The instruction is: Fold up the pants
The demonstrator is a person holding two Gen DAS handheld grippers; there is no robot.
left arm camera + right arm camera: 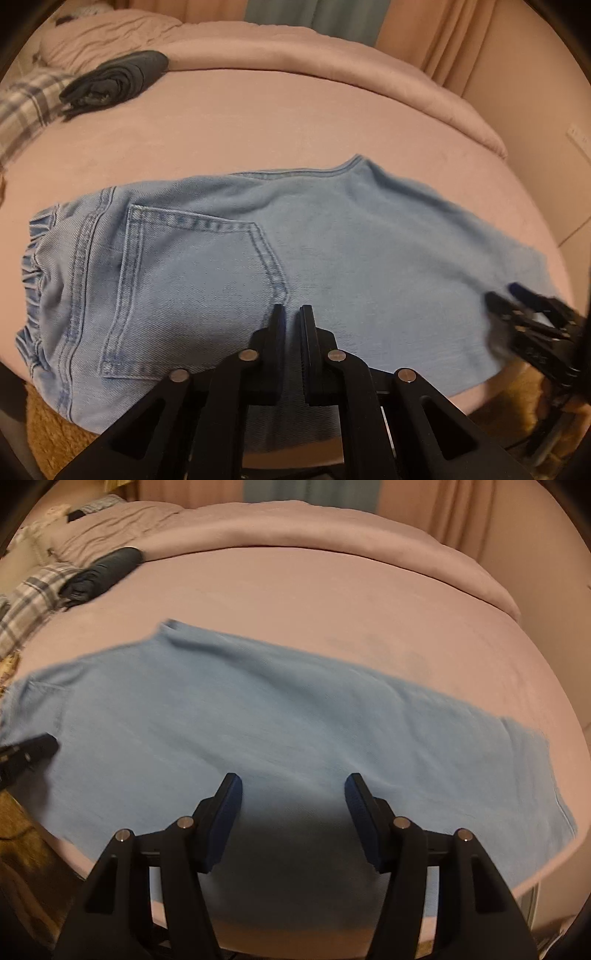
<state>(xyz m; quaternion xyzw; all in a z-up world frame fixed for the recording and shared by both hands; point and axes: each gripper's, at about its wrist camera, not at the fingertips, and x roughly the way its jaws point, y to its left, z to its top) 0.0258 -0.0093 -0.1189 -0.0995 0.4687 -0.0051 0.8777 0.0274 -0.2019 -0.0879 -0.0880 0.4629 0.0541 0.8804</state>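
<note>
Light-blue jeans (332, 258) lie folded lengthwise across the pink bed (258, 122), with the back pocket (195, 280) facing up and the gathered waistband (33, 258) at the left. My left gripper (291, 314) hovers over the near edge beside the pocket, its jaws shut with nothing seen between them. In the right wrist view the jeans (295, 720) stretch across the bed and my right gripper (293, 786) stands open above the leg, holding nothing. Each gripper also shows in the other's view: the right gripper (504, 295) blurred near the hem end, the left gripper (50, 744) at the far left.
A dark folded garment (114, 79) lies at the back left beside plaid fabric (26, 107). A rolled pink duvet (332, 62) runs along the back of the bed, with curtains behind it. Brown carpet (55, 435) shows below the near bed edge.
</note>
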